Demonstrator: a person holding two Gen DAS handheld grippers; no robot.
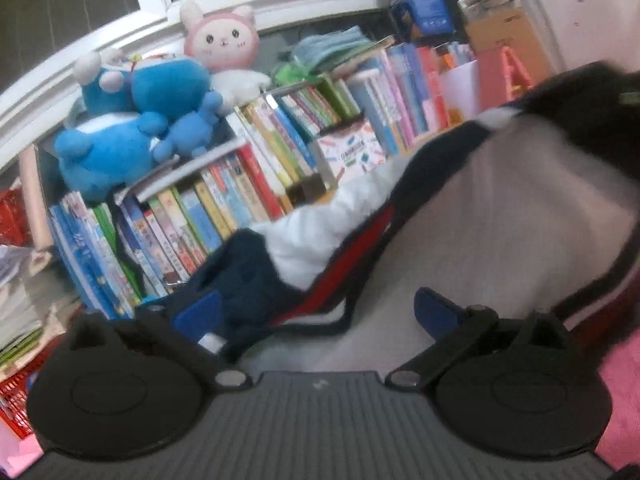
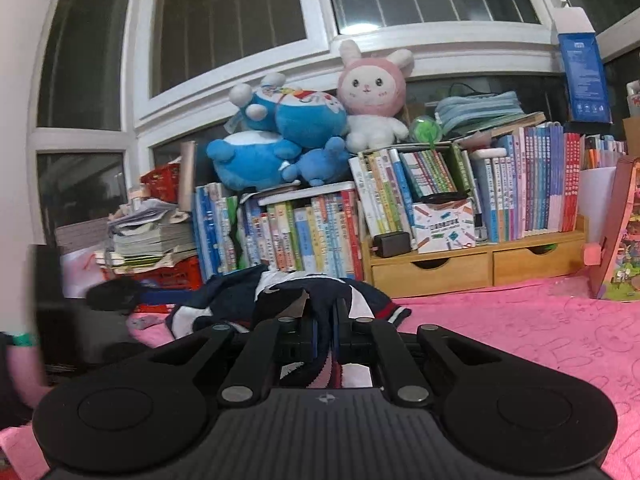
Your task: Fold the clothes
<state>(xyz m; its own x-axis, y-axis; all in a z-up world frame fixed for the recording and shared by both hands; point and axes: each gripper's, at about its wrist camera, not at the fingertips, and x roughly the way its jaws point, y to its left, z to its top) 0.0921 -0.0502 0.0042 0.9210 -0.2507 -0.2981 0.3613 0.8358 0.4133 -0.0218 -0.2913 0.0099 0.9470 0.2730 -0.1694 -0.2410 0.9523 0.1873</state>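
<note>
Near the back edge of the pink surface lies the garment, bunched up. The right gripper pinches its hem tight. The left gripper gapes wide, cloth between its fingers, maybe untouched. Next: close it, then spread the garment flat.

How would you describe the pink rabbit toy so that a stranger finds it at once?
Look at the row of books under the big window. Soft toys sit on top of the books, and the rabbit is at the right end of them, next to the round blue toys. It alone has a pink hood, long ears and a white body.
</note>
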